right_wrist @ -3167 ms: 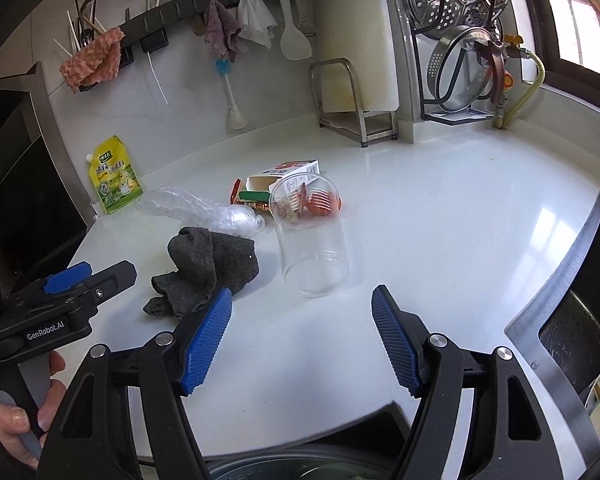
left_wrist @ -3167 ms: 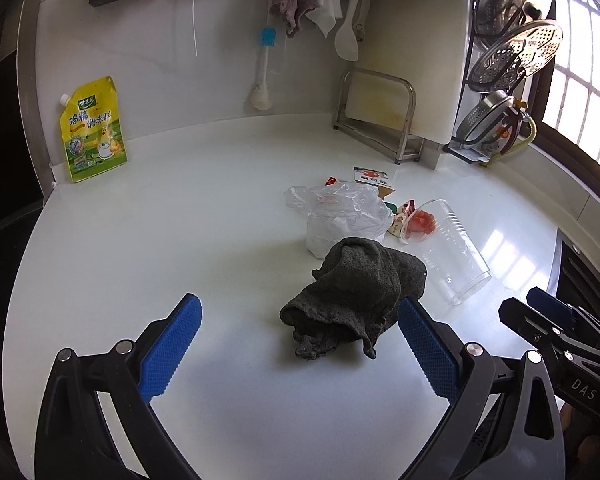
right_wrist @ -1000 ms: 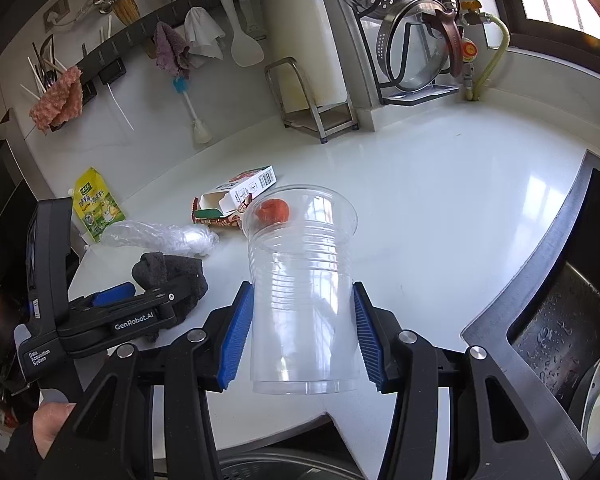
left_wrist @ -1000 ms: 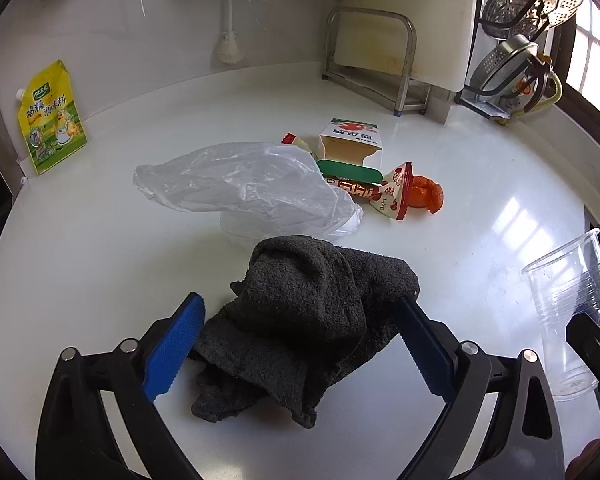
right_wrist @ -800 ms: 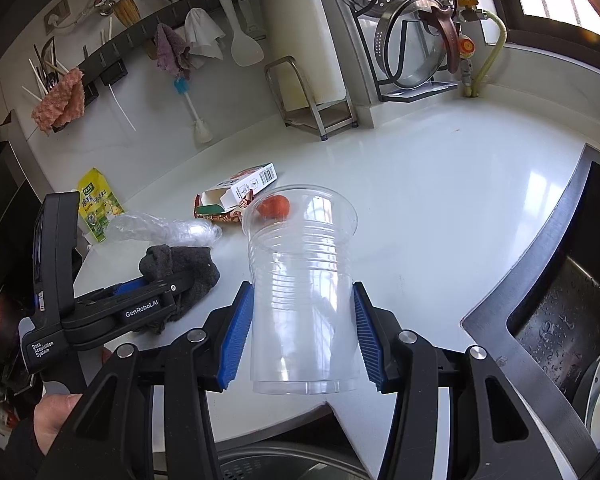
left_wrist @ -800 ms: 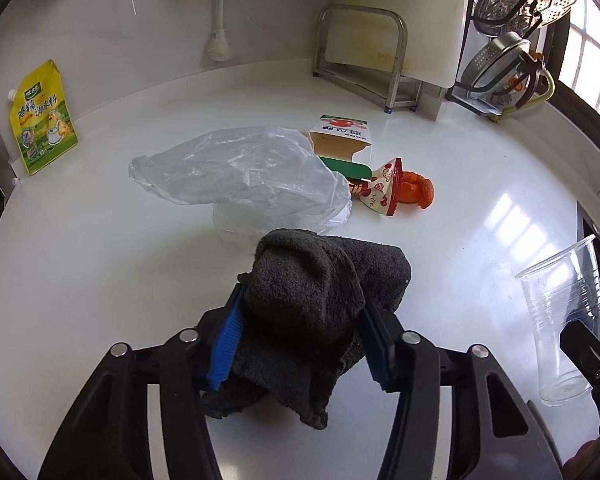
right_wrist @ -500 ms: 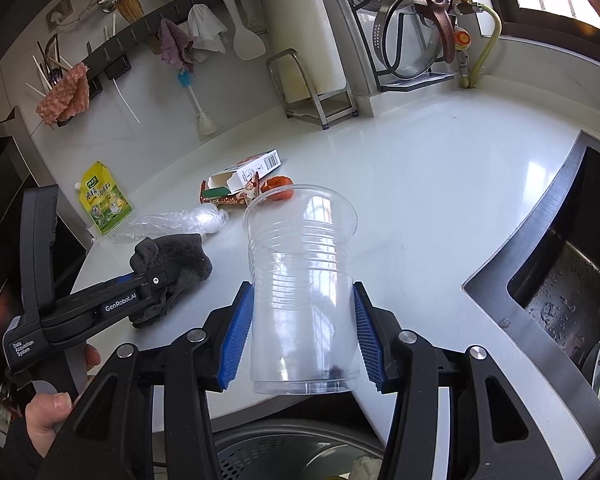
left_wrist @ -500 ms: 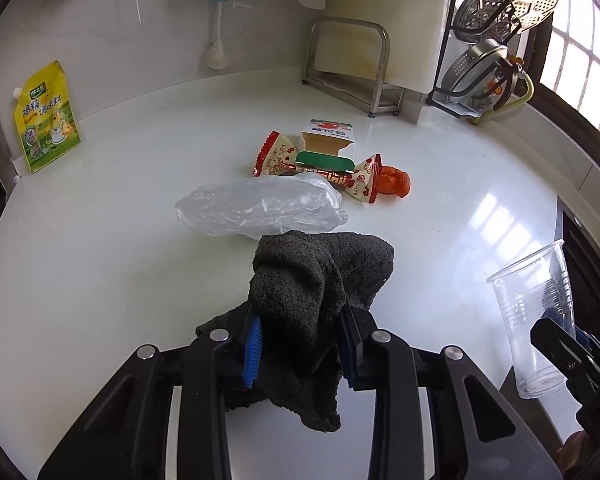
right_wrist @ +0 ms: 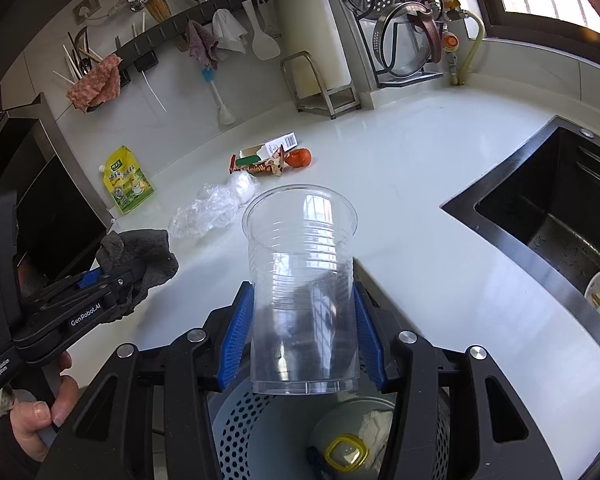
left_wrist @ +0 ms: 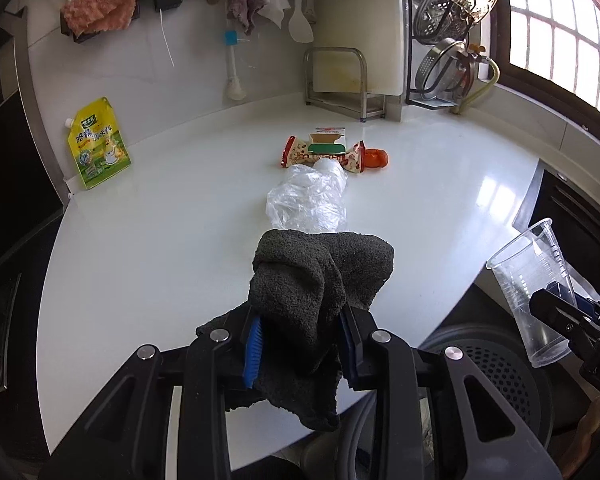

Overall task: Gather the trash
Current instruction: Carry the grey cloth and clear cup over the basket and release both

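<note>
**Both grippers loaded at the bench edge**

The left gripper (left_wrist: pixel 300 340) pinches a dark grey cloth (left_wrist: pixel 320 276) between its blue pads — the cloth bunches above the pads and hangs in a ragged flap below them. The right gripper (right_wrist: pixel 302 340) clamps a clear plastic cup (right_wrist: pixel 302 280) upright by its lower half, rim up, with nothing visible inside. Directly beneath the cup sits a perforated bin (right_wrist: pixel 260 432) just off the near edge of the white bench (left_wrist: pixel 160 240); a round container with a yellow-rimmed lid (right_wrist: pixel 346 452) lies inside it.

The remaining trash stays on the bench: a crumpled clear plastic bag (left_wrist: pixel 308 200) nearest, then, touching its far end, a red-and-cream snack wrapper (left_wrist: pixel 320 156), a small open carton (left_wrist: pixel 328 136) and an orange-red piece (left_wrist: pixel 376 158) — all clustered together. A yellow-green pouch (left_wrist: pixel 98 144) leans against the wall at the left, well apart from them. A dark sink (right_wrist: pixel 560 208) lies to the right.
</note>
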Tool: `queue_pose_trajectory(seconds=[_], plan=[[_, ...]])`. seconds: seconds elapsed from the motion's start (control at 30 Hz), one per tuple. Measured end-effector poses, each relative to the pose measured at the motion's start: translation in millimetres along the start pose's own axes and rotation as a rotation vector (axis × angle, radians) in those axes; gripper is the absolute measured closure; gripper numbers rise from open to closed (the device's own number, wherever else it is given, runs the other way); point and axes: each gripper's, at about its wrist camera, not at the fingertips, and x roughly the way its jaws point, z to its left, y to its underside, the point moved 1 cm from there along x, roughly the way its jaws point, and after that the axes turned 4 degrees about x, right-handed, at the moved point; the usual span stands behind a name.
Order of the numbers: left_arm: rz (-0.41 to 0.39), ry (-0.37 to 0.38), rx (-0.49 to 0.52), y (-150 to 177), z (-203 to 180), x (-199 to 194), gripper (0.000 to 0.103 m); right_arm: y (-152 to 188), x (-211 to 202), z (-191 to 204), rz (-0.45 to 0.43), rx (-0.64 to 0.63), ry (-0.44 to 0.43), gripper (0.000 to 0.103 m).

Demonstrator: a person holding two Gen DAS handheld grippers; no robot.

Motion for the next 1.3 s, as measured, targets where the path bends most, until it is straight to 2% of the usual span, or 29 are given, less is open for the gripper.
queue_pose_trajectory(seconds=[0.17,0.37,0.53,0.87,1.13,1.3], plan=[[0.004,0.042,0.002,27,-18,-26,0.072,32,-28,-5,0.012,0.009,0.030,0.055],[-0.027,0.077,0.048,53,-43,-64,0.072,72,-56,-15,0.028,0.018,0.064,0.055],[-0.038,0.105,0.076,69,-57,-81,0.072,92,-71,-20,0.042,0.036,0.084,0.055],[0.010,0.161,0.102,98,-74,-77,0.072,105,-94,-13,0.008,0.029,0.109,0.055],[0.058,0.193,0.099,109,-77,-59,0.072,113,-93,-16,0.008,0.038,0.113,0.055],[0.093,0.201,0.095,116,-80,-48,0.072,121,-82,-19,0.043,0.044,0.120,0.054]])
